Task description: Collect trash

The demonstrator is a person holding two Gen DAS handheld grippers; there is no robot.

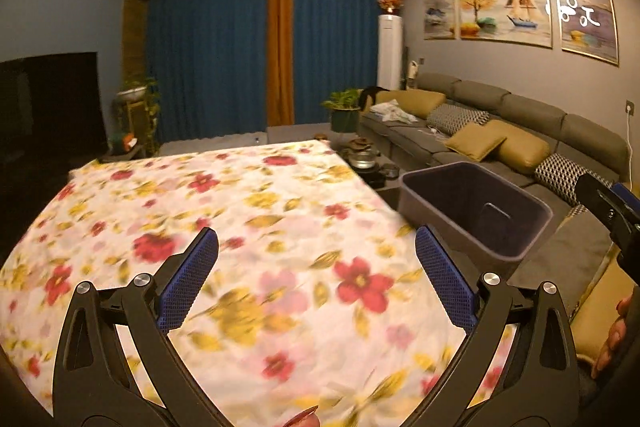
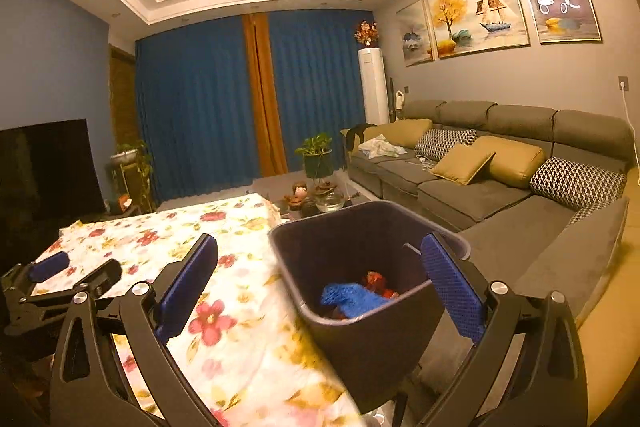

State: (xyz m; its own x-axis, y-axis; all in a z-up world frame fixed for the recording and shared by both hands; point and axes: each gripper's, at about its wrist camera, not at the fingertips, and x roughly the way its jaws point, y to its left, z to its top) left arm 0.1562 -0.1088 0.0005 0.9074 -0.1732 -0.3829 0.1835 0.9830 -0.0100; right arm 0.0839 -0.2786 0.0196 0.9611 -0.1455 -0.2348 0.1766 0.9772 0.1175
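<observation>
Desk (image 2: 240,307) under a cloth (image 1: 240,227) fills the near ground, running toward 12 o'clock. Bin (image 2: 360,327) stands off the desk's right edge, at 3 o'clock from it, between desk and sofa (image 2: 500,195). Inside the bin: a crumpled wad (image 2: 352,301) with another scrap (image 2: 376,283) just behind it. Sofa runs along the wall at 2 o'clock, cushions (image 2: 464,161) on its seats, pictures (image 2: 476,11) above it. Low tea table (image 2: 320,203) beyond the desk's far right corner, potted plant (image 2: 318,155) behind that. Curtains (image 2: 248,99) at 12 o'clock. Screen (image 2: 48,167) at 9 o'clock, plant stand (image 2: 132,167) to its right. Left tongs (image 2: 76,273) over the desk's left part, right tongs (image 2: 320,271) near the bin.
</observation>
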